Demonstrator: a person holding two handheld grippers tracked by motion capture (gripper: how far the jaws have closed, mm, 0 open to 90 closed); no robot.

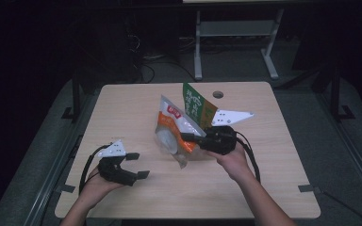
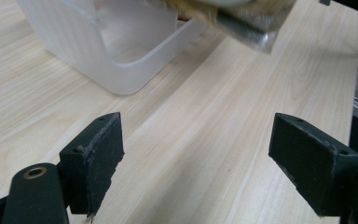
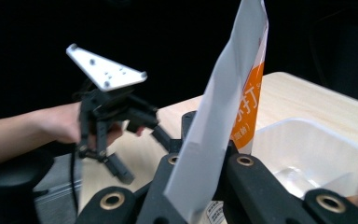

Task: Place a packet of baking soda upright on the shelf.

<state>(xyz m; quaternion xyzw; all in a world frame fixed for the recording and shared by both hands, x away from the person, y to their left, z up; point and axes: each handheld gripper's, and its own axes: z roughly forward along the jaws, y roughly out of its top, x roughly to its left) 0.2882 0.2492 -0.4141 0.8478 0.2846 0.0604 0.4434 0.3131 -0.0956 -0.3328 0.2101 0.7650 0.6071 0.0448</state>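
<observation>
My right gripper [image 1: 188, 139] is shut on the edge of an orange and clear food pouch [image 1: 172, 127], holding it upright above the table's middle. In the right gripper view the pouch's white and orange edge [image 3: 223, 112] rises from between the closed jaws. A green and tan pouch [image 1: 195, 106] stands just behind it. A clear plastic tub [image 2: 121, 51] sits on the table under the pouch's lower corner [image 2: 247, 21], and its rim [image 3: 307, 135] lies to the right of the pouch. My left gripper [image 1: 139, 165] is open near the front left, jaws wide apart over bare wood [image 2: 196, 158].
The light wooden table [image 1: 245, 179] has a cable hole [image 1: 218, 94] near its far edge. Dark floor and the white legs of another table [image 1: 198, 47] lie beyond. The other hand with its gripper [image 3: 112, 112] appears past the pouch in the right gripper view.
</observation>
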